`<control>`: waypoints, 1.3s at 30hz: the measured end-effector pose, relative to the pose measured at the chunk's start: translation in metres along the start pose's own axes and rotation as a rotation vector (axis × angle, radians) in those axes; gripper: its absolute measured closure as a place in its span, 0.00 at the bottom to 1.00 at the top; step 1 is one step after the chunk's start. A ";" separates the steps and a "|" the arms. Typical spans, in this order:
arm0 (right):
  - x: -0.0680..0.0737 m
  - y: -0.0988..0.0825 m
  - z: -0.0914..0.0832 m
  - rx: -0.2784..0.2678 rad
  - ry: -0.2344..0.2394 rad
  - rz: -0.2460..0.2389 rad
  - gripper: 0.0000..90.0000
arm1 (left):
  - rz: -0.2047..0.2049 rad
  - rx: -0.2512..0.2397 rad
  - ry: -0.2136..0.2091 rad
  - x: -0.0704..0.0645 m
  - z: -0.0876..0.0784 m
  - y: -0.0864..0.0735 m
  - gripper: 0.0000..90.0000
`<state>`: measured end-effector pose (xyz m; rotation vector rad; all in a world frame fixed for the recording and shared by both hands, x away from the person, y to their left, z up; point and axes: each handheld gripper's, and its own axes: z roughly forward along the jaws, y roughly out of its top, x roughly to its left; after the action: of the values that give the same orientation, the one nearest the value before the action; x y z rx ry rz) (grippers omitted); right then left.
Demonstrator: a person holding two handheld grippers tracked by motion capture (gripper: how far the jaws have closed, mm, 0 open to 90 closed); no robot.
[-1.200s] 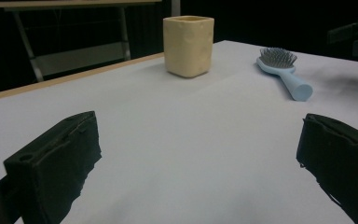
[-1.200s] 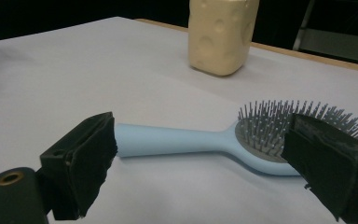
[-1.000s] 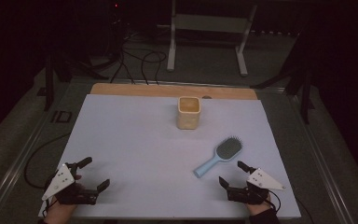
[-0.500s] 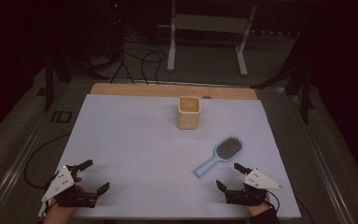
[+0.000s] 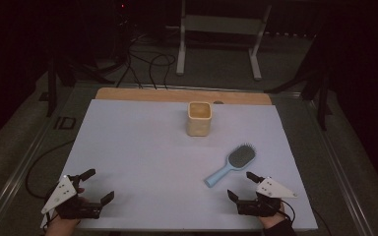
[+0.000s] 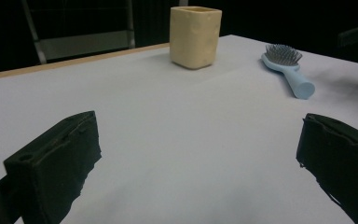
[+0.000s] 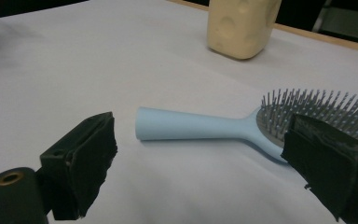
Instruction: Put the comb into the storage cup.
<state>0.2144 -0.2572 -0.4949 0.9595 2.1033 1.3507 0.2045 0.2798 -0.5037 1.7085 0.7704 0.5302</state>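
A light blue hairbrush (image 5: pixel 231 164) with grey bristles lies on the white table sheet (image 5: pixel 142 147) at the right, handle toward the near edge. A cream square cup (image 5: pixel 199 118) stands upright at the far middle. My right gripper (image 5: pixel 240 185) is open just short of the handle end, touching nothing. In the right gripper view the brush (image 7: pixel 205 125) lies crosswise just beyond my open right gripper (image 7: pixel 201 161), with the cup (image 7: pixel 242 28) behind. My left gripper (image 5: pixel 99 185) stands open at the near left. In its own view the left gripper (image 6: pixel 198 154) is empty, the cup (image 6: pixel 195 35) and brush (image 6: pixel 286 70) far off.
A wooden strip (image 5: pixel 142 95) runs along the table's far edge. Beyond it on the dark floor stand a metal frame (image 5: pixel 219 29) and loose cables (image 5: pixel 147 64). Wide bare sheet separates the two grippers.
Both grippers have drifted slightly toward the near edge and stayed open. The brush and the cup have not moved.
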 end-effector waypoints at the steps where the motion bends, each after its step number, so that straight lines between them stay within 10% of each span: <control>1: 0.001 0.001 -0.001 0.002 -0.001 0.000 0.10 | 0.005 0.003 -0.004 -0.001 0.000 0.000 0.00; 17: 0.007 0.028 -0.014 -0.004 -0.012 0.015 0.10 | 0.020 0.005 -0.023 -0.003 0.002 0.000 0.00; 39: 0.000 0.090 0.005 -0.013 0.019 -0.083 0.10 | 0.023 0.012 -0.036 -0.004 0.004 0.000 0.00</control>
<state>0.2458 -0.2299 -0.4148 0.8477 2.1220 1.3356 0.2048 0.2746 -0.5050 1.7355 0.7304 0.5108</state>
